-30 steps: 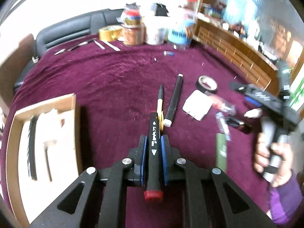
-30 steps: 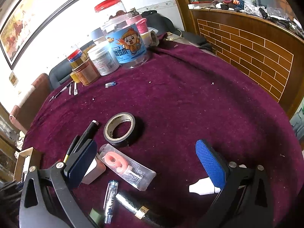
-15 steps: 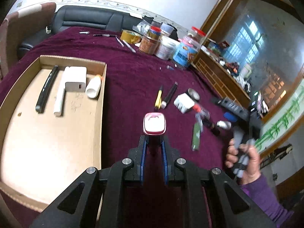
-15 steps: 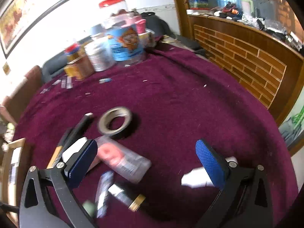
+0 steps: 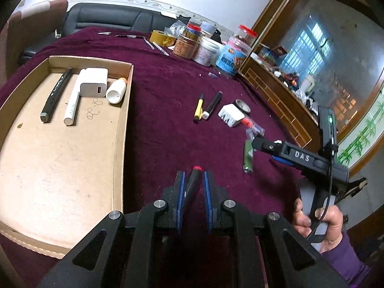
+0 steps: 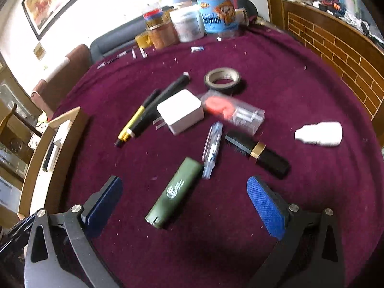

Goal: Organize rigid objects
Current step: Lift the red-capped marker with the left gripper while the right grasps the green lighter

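- Two grippers: left gripper [image 5: 194,180] clamped on black red-tipped marker [image 5: 193,182], beside cardboard tray [image 5: 120,129].
- Right gripper [image 6: 184,199] jaws wide, empty, above green lighter [image 6: 174,195].
- Farther: white charger [image 6: 181,111], tape roll [image 6: 222,78] on maroon cloth [image 6: 288,91].

Behind my desk there's a black sofa [image 5: 108,19], a framed painting [image 6: 57,2], and a brick-pattern wooden counter [image 6: 336,45].
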Available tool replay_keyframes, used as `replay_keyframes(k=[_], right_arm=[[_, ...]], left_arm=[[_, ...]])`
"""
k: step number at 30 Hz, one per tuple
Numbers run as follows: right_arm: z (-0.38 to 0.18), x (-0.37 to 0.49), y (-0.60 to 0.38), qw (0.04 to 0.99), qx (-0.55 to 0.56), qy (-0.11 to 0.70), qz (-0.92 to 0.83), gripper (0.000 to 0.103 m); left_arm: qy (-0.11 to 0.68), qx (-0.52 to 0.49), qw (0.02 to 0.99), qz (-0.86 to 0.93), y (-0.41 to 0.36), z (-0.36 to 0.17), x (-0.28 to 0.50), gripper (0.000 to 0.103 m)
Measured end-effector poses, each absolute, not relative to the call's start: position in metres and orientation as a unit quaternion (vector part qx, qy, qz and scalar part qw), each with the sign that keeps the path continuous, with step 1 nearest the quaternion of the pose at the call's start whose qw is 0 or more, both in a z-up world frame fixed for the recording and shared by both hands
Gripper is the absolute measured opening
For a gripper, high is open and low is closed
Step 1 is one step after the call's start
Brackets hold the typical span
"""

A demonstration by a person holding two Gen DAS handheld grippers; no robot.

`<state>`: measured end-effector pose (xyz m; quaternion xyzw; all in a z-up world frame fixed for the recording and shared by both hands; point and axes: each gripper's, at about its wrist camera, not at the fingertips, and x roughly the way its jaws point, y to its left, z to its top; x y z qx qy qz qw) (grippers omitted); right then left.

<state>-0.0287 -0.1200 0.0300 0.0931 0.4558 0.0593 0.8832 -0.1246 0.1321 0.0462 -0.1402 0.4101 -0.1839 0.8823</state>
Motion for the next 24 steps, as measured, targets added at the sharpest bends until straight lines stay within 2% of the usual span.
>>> replay_keyframes(k=[4,7,11,12,13,14,15,16,17,24], right_arm=[[0.021,-0.028,-0.115,0.875,0.101,0.469,0.058,0.101],[0.019,-0.028,-0.108,0.873,0.090,0.476,0.056,0.098],[0.013,-0.020,-0.093,0.868,0.069,0.489,0.051,0.087],[0.012,-0.018,-0.087,0.870,0.045,0.489,0.038,0.084],[0.010,-0.016,-0.080,0.872,0.021,0.488,0.027,0.075],[0.009,-0.017,-0.073,0.875,-0.011,0.484,0.009,0.060],[0.008,-0.018,-0.069,0.877,-0.024,0.481,0.004,0.052],[0.010,-0.020,-0.067,0.878,-0.029,0.477,0.006,0.035],[0.011,-0.022,-0.067,0.879,-0.030,0.476,0.011,0.022],[0.015,-0.032,-0.089,0.871,0.042,0.486,0.063,0.018]], left_arm=[[0.418,-0.099,0.884,-0.186,0.119,0.041,-0.129,0.014],[0.433,-0.059,0.881,-0.181,0.108,0.033,-0.130,0.026],[0.459,0.027,0.874,-0.160,0.080,0.016,-0.130,0.026],[0.443,0.045,0.882,-0.154,0.075,0.016,-0.135,0.026],[0.443,0.058,0.881,-0.154,0.070,0.015,-0.137,0.026],[0.441,0.062,0.881,-0.161,0.068,0.015,-0.140,0.018],[0.445,0.045,0.876,-0.179,0.070,0.015,-0.140,0.017],[0.444,0.029,0.876,-0.185,0.074,0.017,-0.140,0.017],[0.439,0.022,0.880,-0.181,0.079,0.019,-0.140,0.017],[0.413,-0.072,0.884,-0.205,0.118,0.048,-0.145,0.013]])
